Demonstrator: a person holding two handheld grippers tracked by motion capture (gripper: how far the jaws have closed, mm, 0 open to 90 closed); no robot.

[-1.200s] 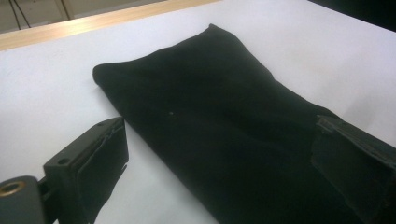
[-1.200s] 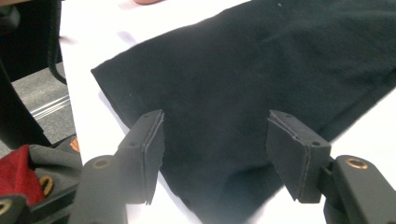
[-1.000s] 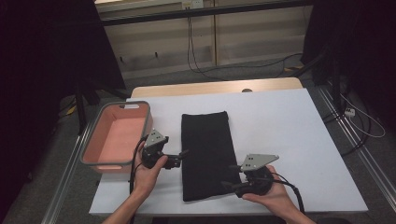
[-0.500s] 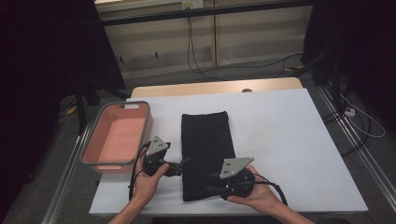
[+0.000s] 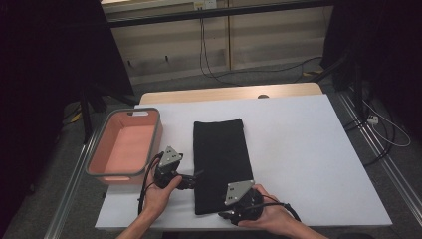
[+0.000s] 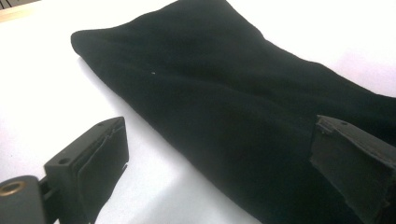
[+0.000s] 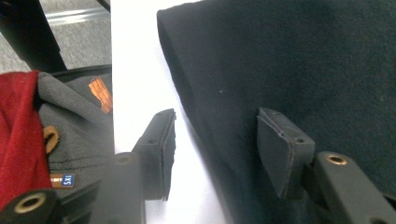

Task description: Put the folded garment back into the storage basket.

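Observation:
A black cloth (image 5: 219, 154) lies folded into a long flat strip in the middle of the white table (image 5: 308, 149). My left gripper (image 5: 195, 178) sits at the cloth's left edge near its front end. In the left gripper view this gripper (image 6: 219, 140) is open wide, one jaw over the bare table and the other over the cloth (image 6: 224, 84). My right gripper (image 5: 225, 215) is at the cloth's front edge and points left. Its jaws (image 7: 217, 128) have just been opening; the edge of the cloth (image 7: 299, 60) lies between them, unpressed.
A pink tray (image 5: 99, 149) with a grey rim stands at the table's left edge, close to my left hand. The table's front edge runs just behind my right gripper, and a person's red and grey clothing (image 7: 28, 140) lies beyond it. Cables trail on the floor behind the table.
My right gripper has moved left along the cloth's front edge and now sits over it. My left gripper has stayed at the cloth's left edge.

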